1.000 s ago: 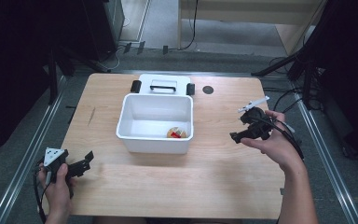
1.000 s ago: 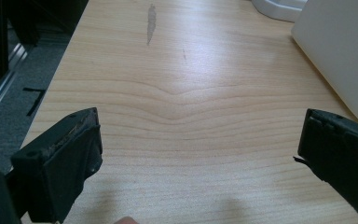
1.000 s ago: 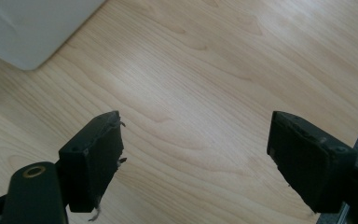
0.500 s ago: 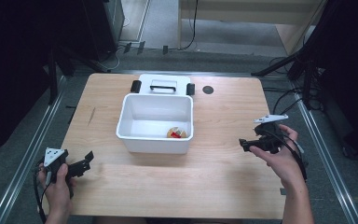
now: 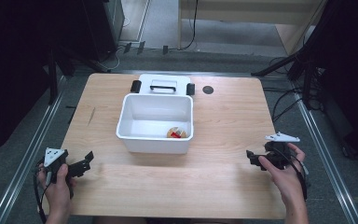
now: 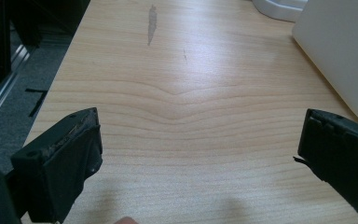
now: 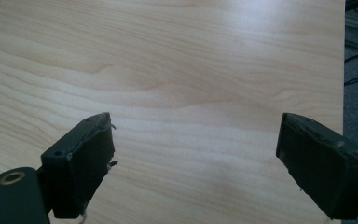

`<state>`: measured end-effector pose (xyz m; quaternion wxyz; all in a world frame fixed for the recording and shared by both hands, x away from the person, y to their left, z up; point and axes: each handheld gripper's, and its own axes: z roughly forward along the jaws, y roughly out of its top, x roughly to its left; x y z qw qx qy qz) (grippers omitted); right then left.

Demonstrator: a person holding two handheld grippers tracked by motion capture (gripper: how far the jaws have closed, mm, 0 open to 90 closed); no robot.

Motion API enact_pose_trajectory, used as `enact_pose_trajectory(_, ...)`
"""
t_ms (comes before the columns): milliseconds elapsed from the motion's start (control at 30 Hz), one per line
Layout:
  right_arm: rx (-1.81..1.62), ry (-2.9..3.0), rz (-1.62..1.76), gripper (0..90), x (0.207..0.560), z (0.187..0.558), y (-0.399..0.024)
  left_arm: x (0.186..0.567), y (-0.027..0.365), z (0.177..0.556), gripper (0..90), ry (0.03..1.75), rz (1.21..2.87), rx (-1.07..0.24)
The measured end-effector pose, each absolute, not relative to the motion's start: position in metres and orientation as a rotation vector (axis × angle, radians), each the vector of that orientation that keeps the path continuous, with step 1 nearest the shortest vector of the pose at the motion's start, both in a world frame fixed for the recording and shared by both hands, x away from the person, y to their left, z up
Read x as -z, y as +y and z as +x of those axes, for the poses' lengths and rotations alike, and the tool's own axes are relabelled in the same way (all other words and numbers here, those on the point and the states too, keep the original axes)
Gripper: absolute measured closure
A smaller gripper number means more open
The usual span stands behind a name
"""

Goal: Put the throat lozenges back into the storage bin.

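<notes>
A white bin (image 5: 156, 122) stands at the middle of the wooden table (image 5: 214, 112), with a small round tan and red item (image 5: 176, 133) on its floor at the front right. My left gripper (image 5: 87, 157) rests low at the table's front left, jaws wide apart over bare wood (image 6: 191, 121), and the bin's white wall (image 6: 340, 51) rises to its right. My right gripper (image 5: 251, 156) is low at the front right near the table's edge. Its jaws have just been opening and stand apart over bare wood (image 7: 191, 93), nothing between them.
A white lid (image 5: 163, 85) with a handle and two black clips lies behind the bin. A small dark round spot (image 5: 208, 89) sits on the table at the back right. Cables and dark stands crowd the floor around the table.
My right hand has come down and toward the front right of the table, away from the bin. My left hand has stayed put.
</notes>
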<state>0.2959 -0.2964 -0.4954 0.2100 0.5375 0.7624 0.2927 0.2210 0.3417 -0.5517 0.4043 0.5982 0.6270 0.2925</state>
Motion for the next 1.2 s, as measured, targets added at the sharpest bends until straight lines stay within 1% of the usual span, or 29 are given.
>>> enact_pose_trajectory(200,-0.910,2.052,1.537,7.4,0.518,0.277,-0.313,0.552,0.342,0.221,0.0,1.583,1.507,-0.743)
enact_pose_trajectory(367,-0.964,2.022,1.558,7.1,0.528,0.265,-0.322,0.552,0.341,0.221,0.0,1.582,1.506,-0.745)
enact_pose_trajectory(533,-0.975,2.014,1.565,3.7,0.537,0.253,-0.331,0.552,0.341,0.221,0.0,1.582,1.505,-0.746)
enact_pose_trajectory(967,-0.992,1.956,1.583,3.6,0.549,0.227,-0.344,0.552,0.341,0.221,0.0,1.581,1.505,-0.745)
enact_pose_trajectory(1200,-1.044,1.913,1.565,3.6,0.549,0.212,-0.345,0.552,0.342,0.221,0.0,1.582,1.503,-0.744)
